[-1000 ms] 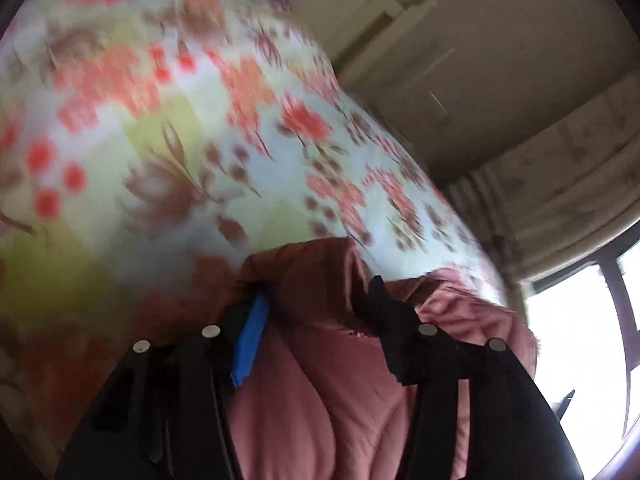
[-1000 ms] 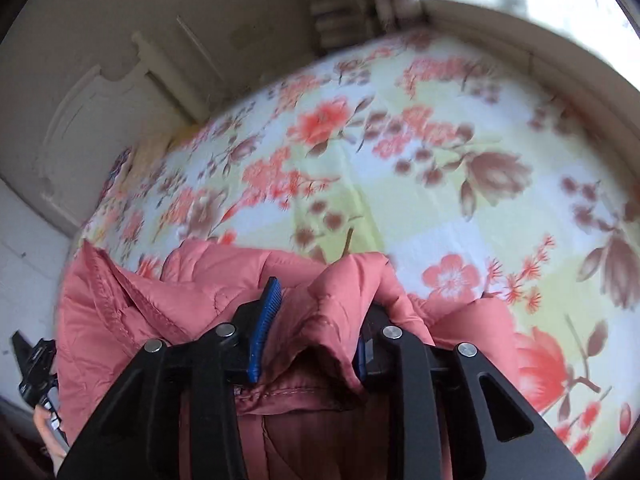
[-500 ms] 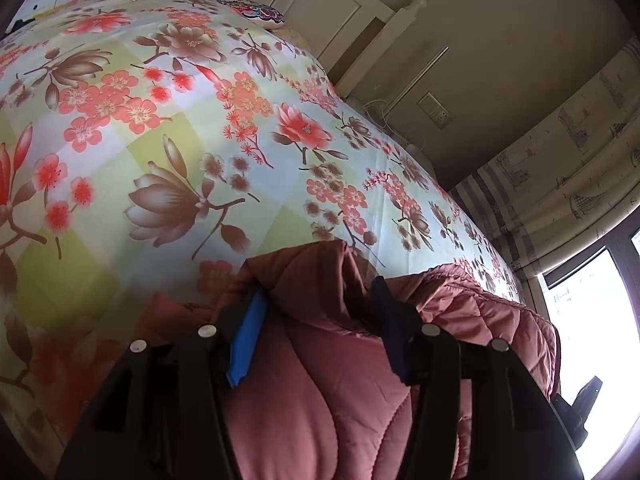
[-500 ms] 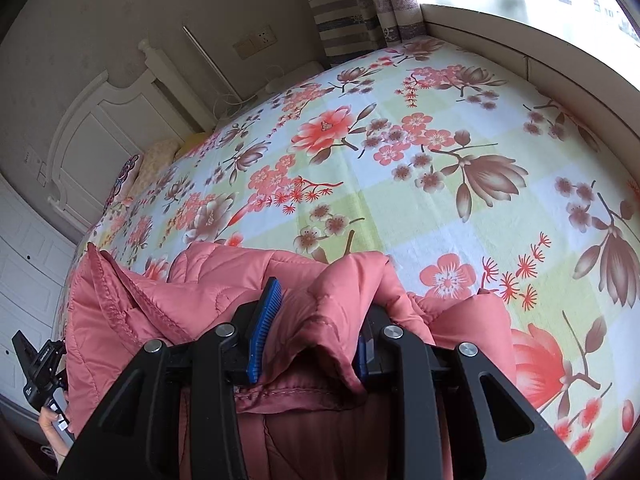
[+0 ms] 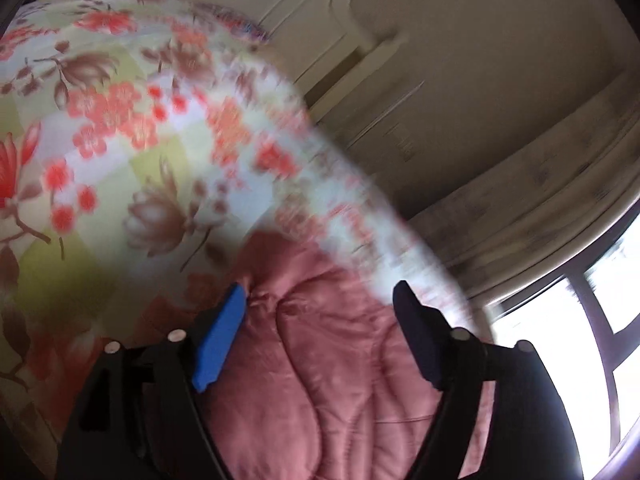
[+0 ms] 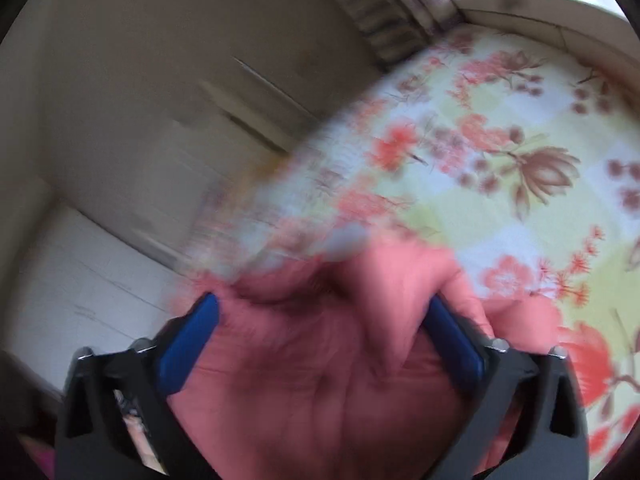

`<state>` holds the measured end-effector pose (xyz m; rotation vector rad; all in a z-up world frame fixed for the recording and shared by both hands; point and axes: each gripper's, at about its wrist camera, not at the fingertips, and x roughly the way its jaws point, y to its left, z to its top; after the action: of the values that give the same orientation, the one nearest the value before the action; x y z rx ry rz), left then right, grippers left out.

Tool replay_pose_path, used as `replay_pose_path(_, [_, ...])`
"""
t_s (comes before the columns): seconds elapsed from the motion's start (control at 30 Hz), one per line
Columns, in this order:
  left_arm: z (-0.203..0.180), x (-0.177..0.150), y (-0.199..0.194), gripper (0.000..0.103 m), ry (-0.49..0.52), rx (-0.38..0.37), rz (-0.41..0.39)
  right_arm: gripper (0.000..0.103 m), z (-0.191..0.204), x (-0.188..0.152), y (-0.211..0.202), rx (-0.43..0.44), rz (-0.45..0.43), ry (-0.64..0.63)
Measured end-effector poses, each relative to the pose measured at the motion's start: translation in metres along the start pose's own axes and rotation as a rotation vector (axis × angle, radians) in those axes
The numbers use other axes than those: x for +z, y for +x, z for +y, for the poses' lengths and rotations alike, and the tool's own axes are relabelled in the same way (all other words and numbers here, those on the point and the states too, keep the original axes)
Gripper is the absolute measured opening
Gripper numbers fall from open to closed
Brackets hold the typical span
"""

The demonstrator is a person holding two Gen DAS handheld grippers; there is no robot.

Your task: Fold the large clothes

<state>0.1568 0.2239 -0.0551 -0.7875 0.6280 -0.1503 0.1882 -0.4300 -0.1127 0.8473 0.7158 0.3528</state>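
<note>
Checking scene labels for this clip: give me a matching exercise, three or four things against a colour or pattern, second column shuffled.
Things:
1. jacket
2. bedsheet
3. gripper pads
4. headboard

Colours or patterns:
A. blue
B. cream
C. pinkish red, quilted
D. floral on pale checks

Pairs: 1-C, 2-D, 3-A, 4-B

Pink quilted jacket (image 5: 332, 360) bunched, lying on floral bedspread (image 5: 120, 140).
</note>
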Motion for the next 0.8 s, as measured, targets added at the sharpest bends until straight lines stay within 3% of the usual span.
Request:
replay_pose_path(0.07, [-0.001,0.008,-0.028,0.079,-0.029,-0.017,-0.101,0.099,-0.004,0.012,-0.026,0.067,-0.061,0.057])
replay_pose_path(0.13, [-0.009,0.017,-0.064,0.082,-0.036,0.023,-0.25,0.099,0.001,0.021,-0.052,0.018,-0.14,0.046])
replay_pose_path(0.17, [-0.023,0.024,-0.089,0.082,-0.011,0.084,-0.347,0.099,0.012,0.025,-0.073,-0.04,-0.209,-0.01])
replay_pose_path(0.23, [-0.05,0.03,-0.111,0.085,0.082,0.102,-0.421,0.099,0.04,0.026,-0.092,-0.134,-0.267,-0.132])
replay_pose_path(0.3, [-0.095,0.03,-0.118,0.092,0.258,0.139,-0.435,0.099,0.074,0.021,-0.093,-0.197,-0.27,-0.269])
replay_pose_path(0.43, [-0.174,0.001,-0.079,0.099,0.606,0.208,-0.301,0.099,0.147,-0.005,-0.05,-0.286,-0.194,-0.527])
replay_pose_path(0.47, [-0.188,-0.014,-0.061,0.099,0.698,0.254,-0.27,0.099,0.157,-0.014,-0.038,-0.311,-0.178,-0.571])
replay_pose_path(0.6, [-0.192,-0.069,0.011,0.101,0.925,0.368,-0.126,0.099,0.177,-0.054,0.042,-0.406,-0.001,-0.744])
replay_pose_path(0.63, [-0.179,-0.079,0.033,0.101,0.948,0.423,-0.088,0.099,0.17,-0.062,0.059,-0.438,0.043,-0.767])
replay_pose_path(0.67, [-0.167,-0.086,0.049,0.101,0.957,0.469,-0.053,0.099,0.153,-0.07,0.084,-0.541,0.11,-0.793])
replay_pose_path(0.7, [-0.144,-0.093,0.076,0.101,0.954,0.538,0.021,0.099,0.126,-0.076,0.107,-0.669,0.188,-0.798])
replay_pose_path(0.73, [-0.118,-0.092,0.1,0.101,0.893,0.552,0.151,0.099,0.1,-0.079,0.121,-0.708,0.262,-0.755])
replay_pose_path(0.77, [-0.106,-0.086,0.108,0.101,0.821,0.509,0.229,0.099,0.075,-0.069,0.112,-0.58,0.258,-0.598])
replay_pose_path(0.8, [-0.104,-0.077,0.106,0.101,0.766,0.478,0.238,0.099,0.071,-0.064,0.105,-0.576,0.249,-0.555])
